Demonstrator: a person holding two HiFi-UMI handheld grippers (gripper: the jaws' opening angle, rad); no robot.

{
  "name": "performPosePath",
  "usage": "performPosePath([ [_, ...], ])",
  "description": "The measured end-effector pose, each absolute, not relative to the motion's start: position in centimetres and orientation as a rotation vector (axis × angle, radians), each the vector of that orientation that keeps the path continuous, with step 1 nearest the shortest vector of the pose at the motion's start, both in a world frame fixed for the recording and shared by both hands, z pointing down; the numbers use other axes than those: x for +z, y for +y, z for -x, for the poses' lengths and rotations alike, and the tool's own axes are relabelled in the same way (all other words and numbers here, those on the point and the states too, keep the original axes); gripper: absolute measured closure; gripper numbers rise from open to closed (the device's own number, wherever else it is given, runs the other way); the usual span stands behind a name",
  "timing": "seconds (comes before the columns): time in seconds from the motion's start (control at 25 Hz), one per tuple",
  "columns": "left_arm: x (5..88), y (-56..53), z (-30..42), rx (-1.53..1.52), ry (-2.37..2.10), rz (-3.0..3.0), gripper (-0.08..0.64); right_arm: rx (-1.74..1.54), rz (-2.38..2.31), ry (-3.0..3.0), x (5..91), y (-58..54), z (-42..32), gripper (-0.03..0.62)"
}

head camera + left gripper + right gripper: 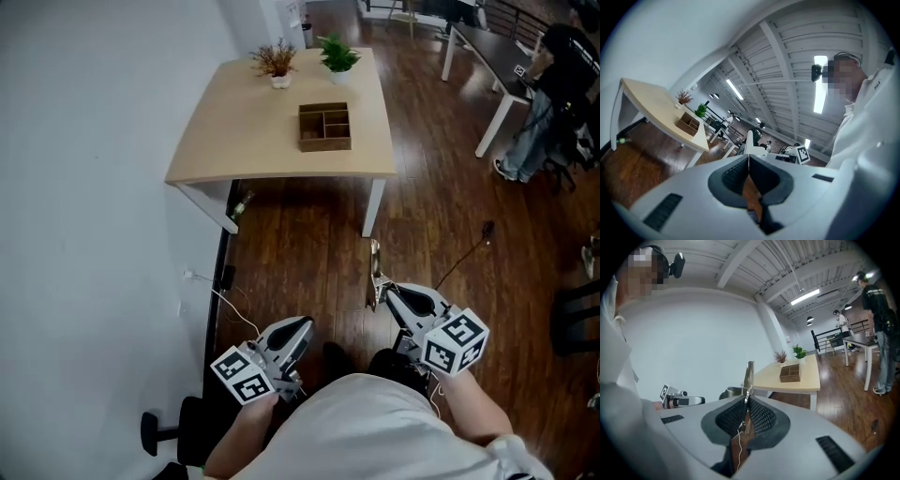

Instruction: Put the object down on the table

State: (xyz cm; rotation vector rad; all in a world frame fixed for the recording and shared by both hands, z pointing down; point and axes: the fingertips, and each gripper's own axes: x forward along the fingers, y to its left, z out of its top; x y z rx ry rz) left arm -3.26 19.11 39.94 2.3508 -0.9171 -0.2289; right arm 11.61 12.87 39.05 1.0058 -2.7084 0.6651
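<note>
**You hold the metal object over the floor, well short of the tabletop.**
Your right claw (380, 298) is pinching a thin metal object (375, 267), which sticks out past the jaws toward the tabletop (244, 141) ahead (a fine thread (739, 446) hangs down between the pads). Your left claw (307, 323) is pressed together with nothing in it, level with the right one above the wood floor (309, 253). On the tabletop sit a divided wooden box (324, 127), a reddish plant (275, 62) and a green plant (337, 54).
</note>
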Motion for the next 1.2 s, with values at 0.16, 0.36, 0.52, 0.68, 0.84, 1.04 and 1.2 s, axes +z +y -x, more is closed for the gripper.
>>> performPosePath([
  [0.16, 39.8, 17.0, 5.6, -0.264, -0.943, -2.339, 0.558, 0.667, -0.989, -2.701, 39.0, 10.6, -9.4, 0.566],
  [0.36, 40.4, 12.1, 6.9, -0.276, -0.942, -2.323, 0.558, 0.666, -0.985, -2.706, 39.5, 5.2, -7.7, 0.565],
  [0.52, 40.8, 6.3, 8.1, -0.260, -0.961, -2.332, 0.558, 0.683, -0.984, -2.723, 40.6, -0.3, -6.5, 0.565],
  [0.68, 40.0, -0.4, 8.0, -0.246, -0.955, -2.340, 0.558, 0.713, -0.990, -2.742, 40.6, -6.3, -6.0, 0.565],
  [0.84, 39.3, -6.0, 7.7, -0.206, -0.932, -2.382, 0.558, 0.710, -0.987, -2.763, 39.9, -11.2, -5.6, 0.566],
  [1.04, 39.2, -10.6, 7.8, -0.208, -0.923, -2.375, 0.558, 0.748, -1.005, -2.728, 40.8, -15.2, -5.7, 0.566],
  [1.2, 39.5, -12.7, 8.5, -0.181, -0.871, -2.370, 0.558, 0.780, -1.050, -2.691, 41.2, -16.7, -5.1, 0.565],
])
